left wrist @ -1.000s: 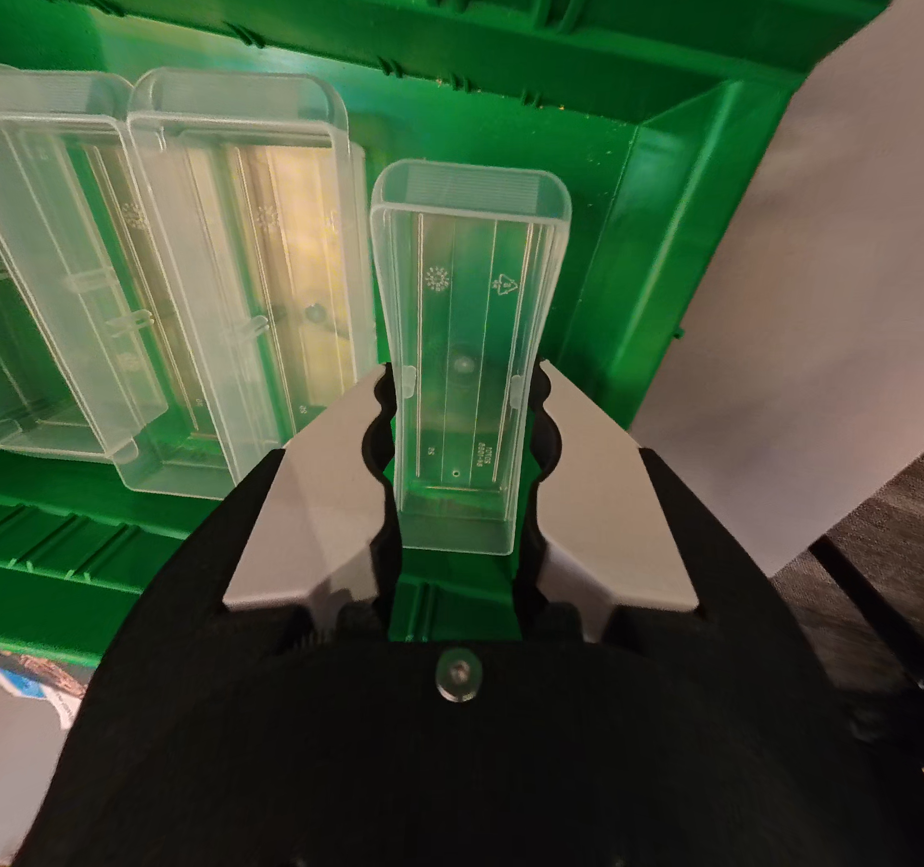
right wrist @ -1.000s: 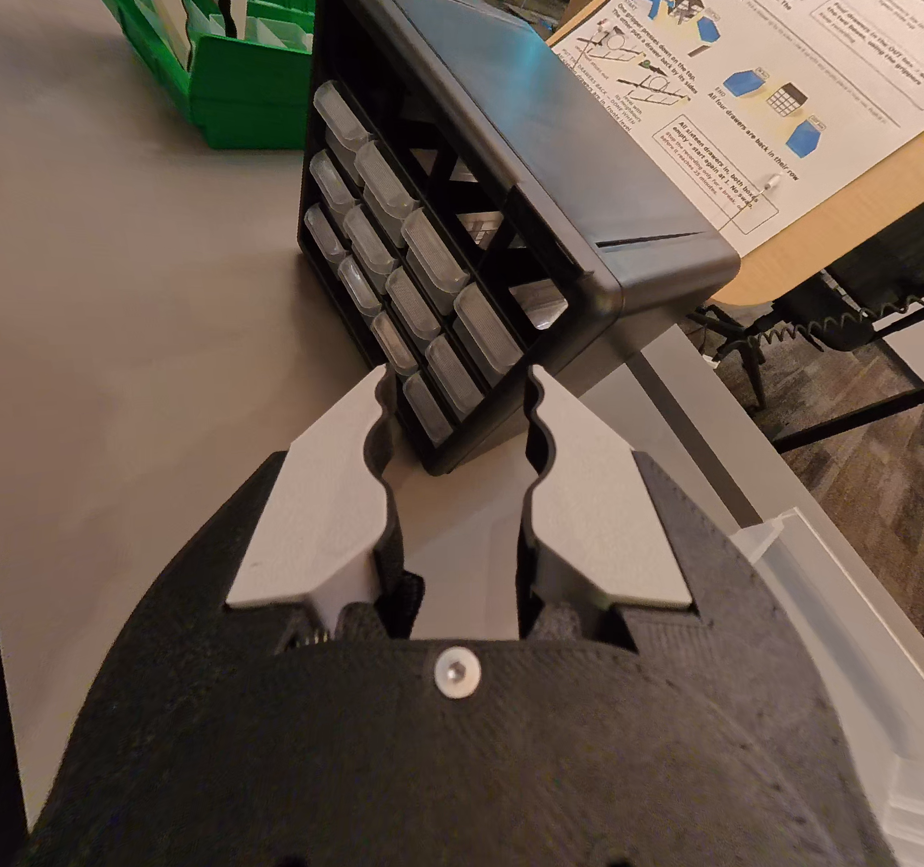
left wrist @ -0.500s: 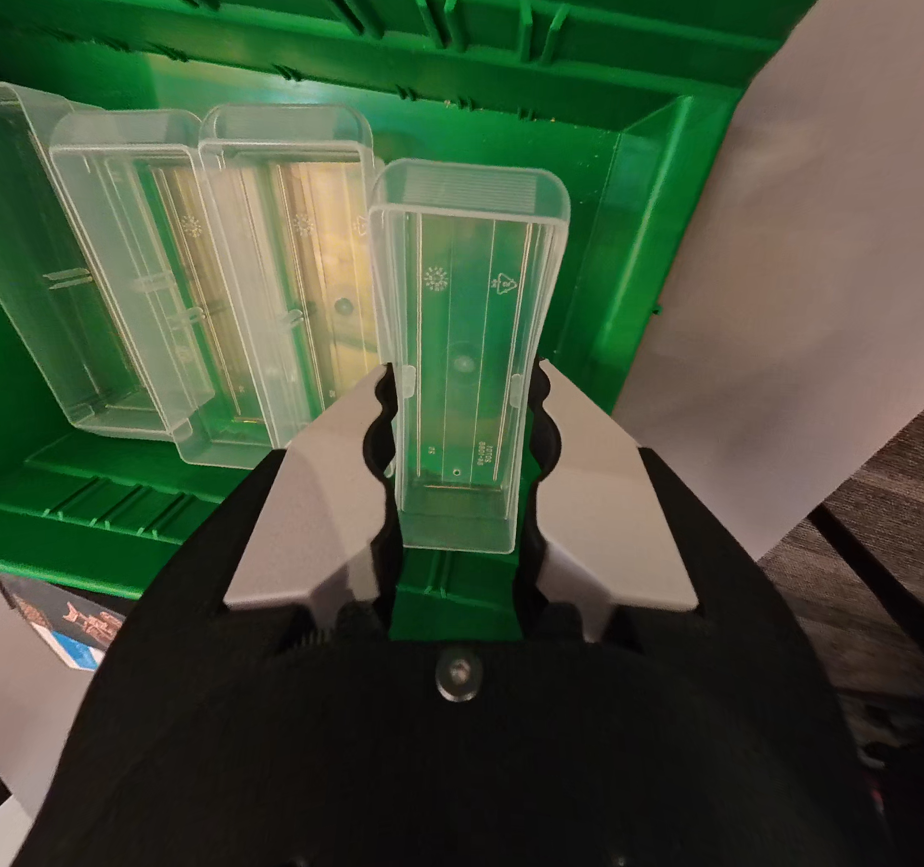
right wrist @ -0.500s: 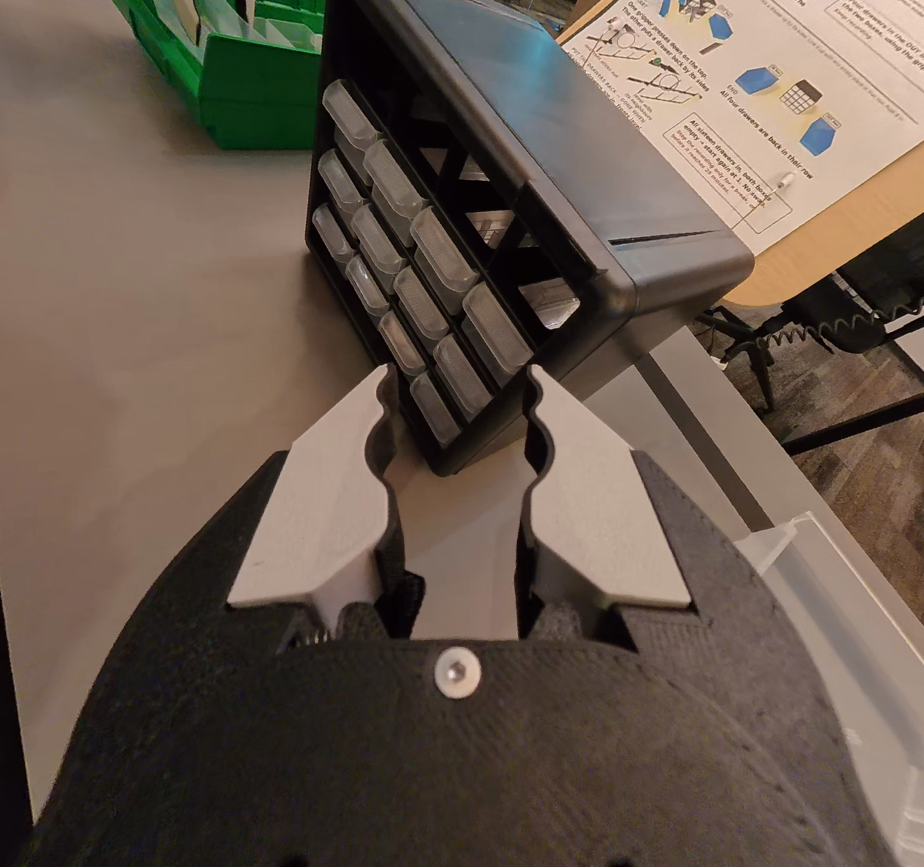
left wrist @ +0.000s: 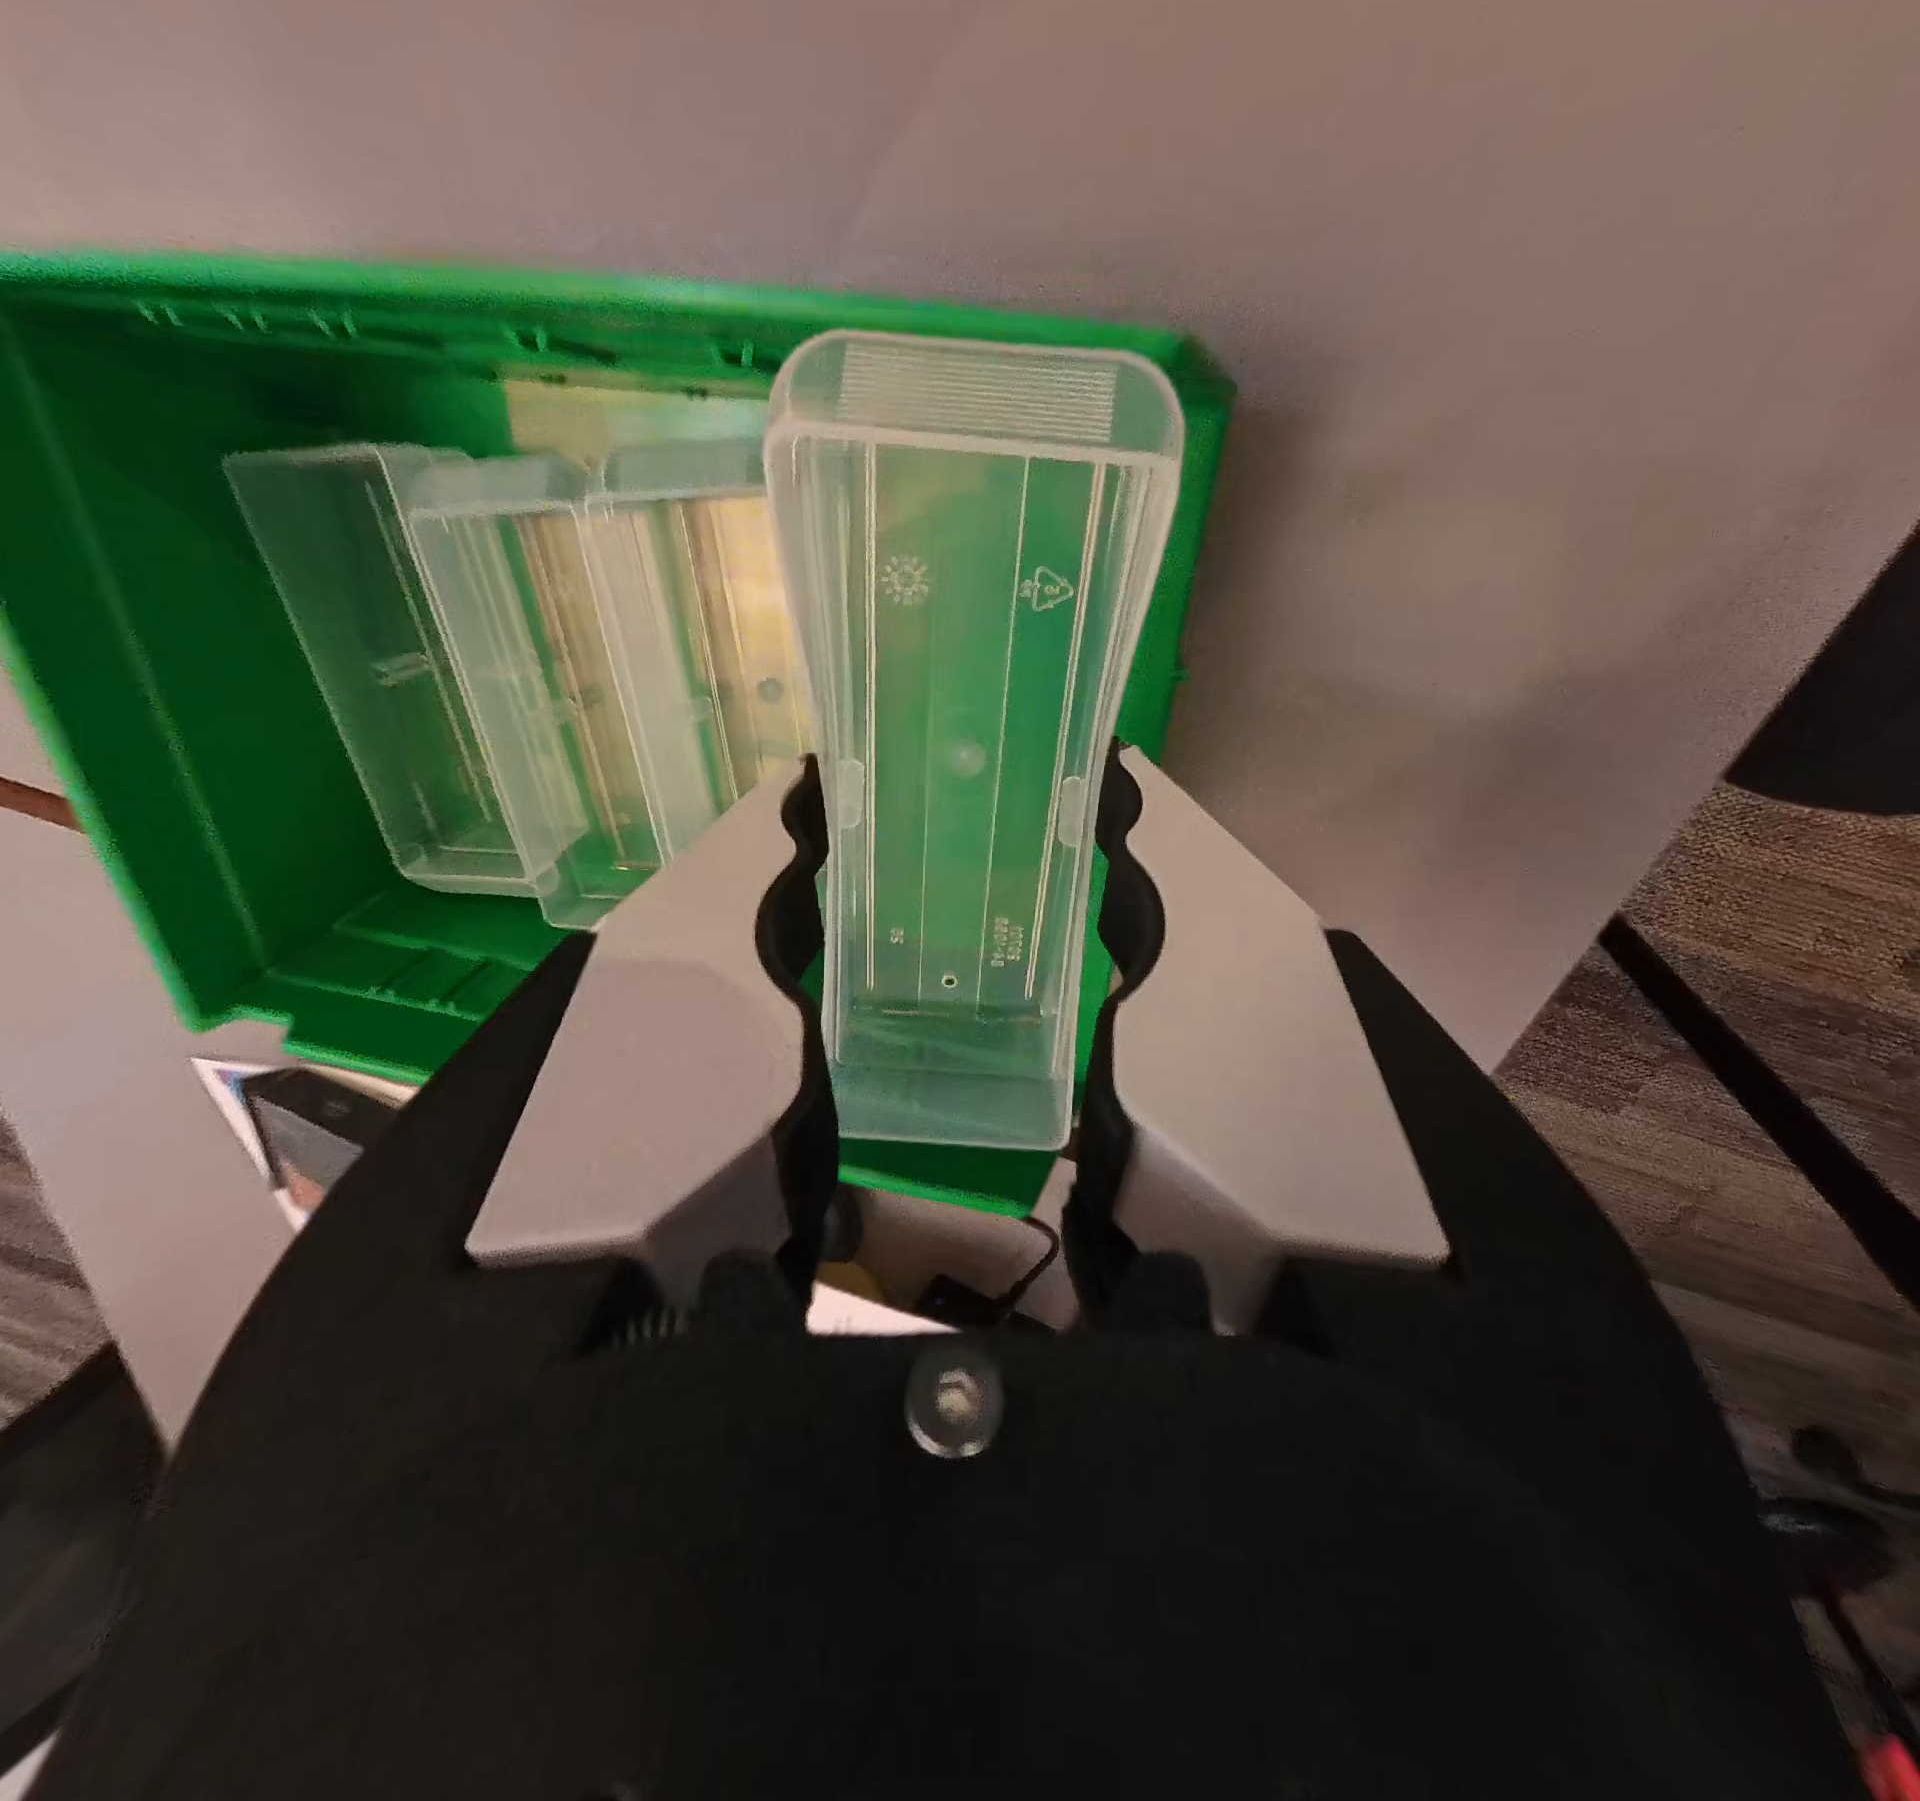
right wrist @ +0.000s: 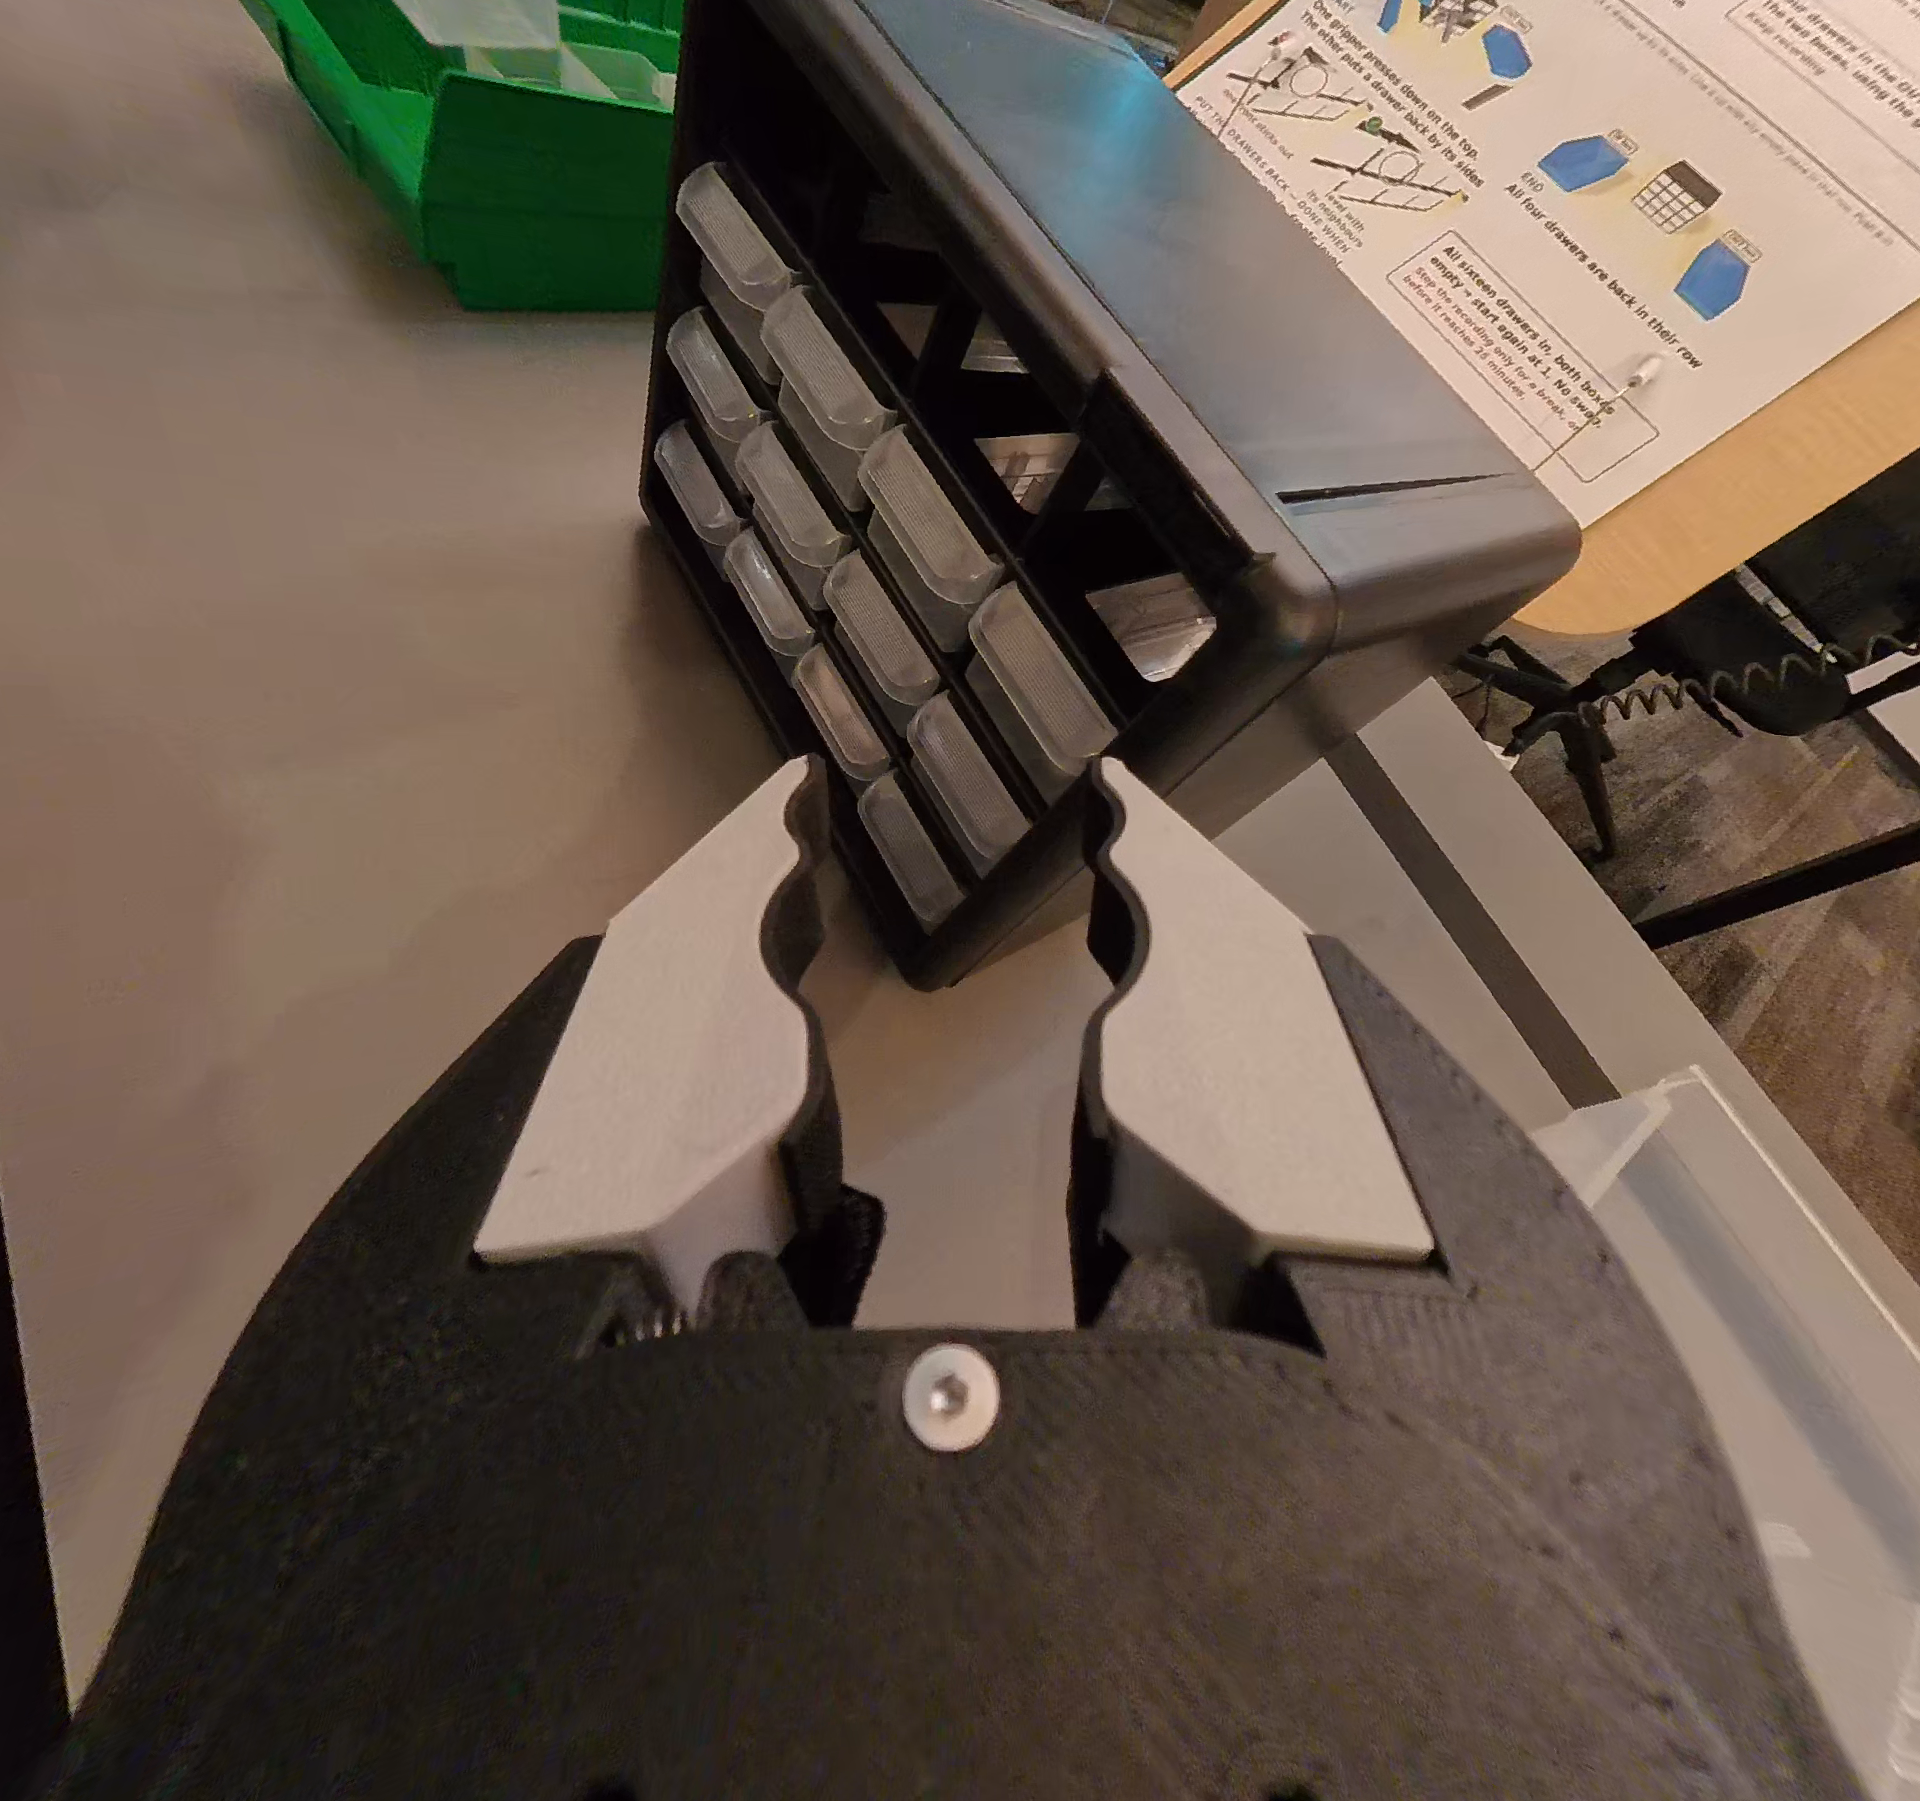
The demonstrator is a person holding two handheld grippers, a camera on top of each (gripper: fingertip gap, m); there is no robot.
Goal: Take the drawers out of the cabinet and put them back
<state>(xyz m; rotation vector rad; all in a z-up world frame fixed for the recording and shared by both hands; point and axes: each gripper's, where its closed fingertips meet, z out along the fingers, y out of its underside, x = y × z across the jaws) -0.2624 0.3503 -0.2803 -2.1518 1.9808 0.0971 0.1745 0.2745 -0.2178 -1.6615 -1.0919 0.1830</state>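
While a clear drawer point(left wrist: 961, 764) is pinched by its long sides in the left gripper point(left wrist: 961, 930) above the green bin point(left wrist: 156, 671), a slip is possible, since the plastic looks smooth. The right gripper point(right wrist: 951, 878) is held parted and empty before the black cabinet point(right wrist: 1091, 328), whose top-row slots are vacant. Two more drawers point(left wrist: 499, 671) are left in the bin; an instruction sheet point(right wrist: 1621, 120) lies beyond the cabinet.

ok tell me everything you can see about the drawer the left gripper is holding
The drawer is a long, narrow box of clear, slightly frosted plastic, empty, with a ribbed, rounded pull front at its far end and small moulded marks on its floor. The left gripper is shut on its side walls near the back, holding it in the air above the green bin, where other clear drawers lie.
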